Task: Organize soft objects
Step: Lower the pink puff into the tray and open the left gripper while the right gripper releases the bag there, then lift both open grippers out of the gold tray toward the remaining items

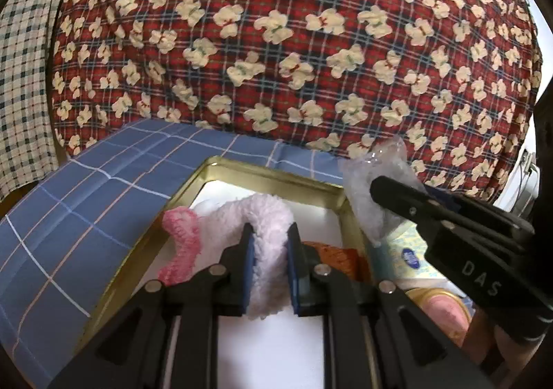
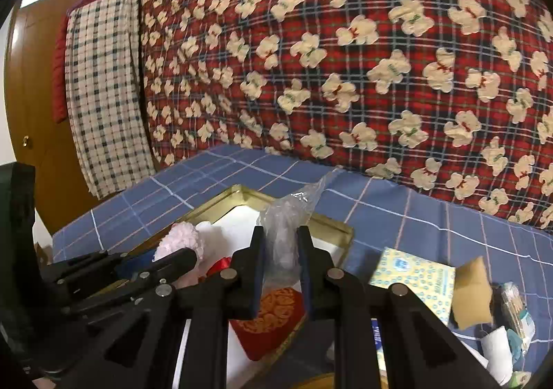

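Note:
My left gripper [image 1: 270, 231] is shut on a white fluffy cloth [image 1: 266, 271] that arches up between its blue pads, over a gold tin [image 1: 276, 175] with a white inside. A pink knitted piece [image 1: 179, 243] hangs beside the cloth. To its right, my right gripper [image 1: 380, 186] is shut on a crumpled clear plastic bag [image 1: 366, 195]. In the right wrist view the same bag [image 2: 281, 243] stands between the right gripper's [image 2: 280, 233] fingers. The left gripper [image 2: 186, 256] shows at the left with the fluffy cloth [image 2: 179, 237]. A red embroidered pouch [image 2: 273, 316] lies in the tin [image 2: 331, 221] below.
The tin sits on a blue checked sheet [image 2: 432, 216]. A red plaid quilt with bears [image 2: 345, 60] rises behind it. Right of the tin lie a yellow tissue pack [image 2: 414, 271], a tan cushion [image 2: 471, 285] and a white cup [image 2: 496, 344]. A checked cloth [image 2: 103, 95] hangs by a wooden door.

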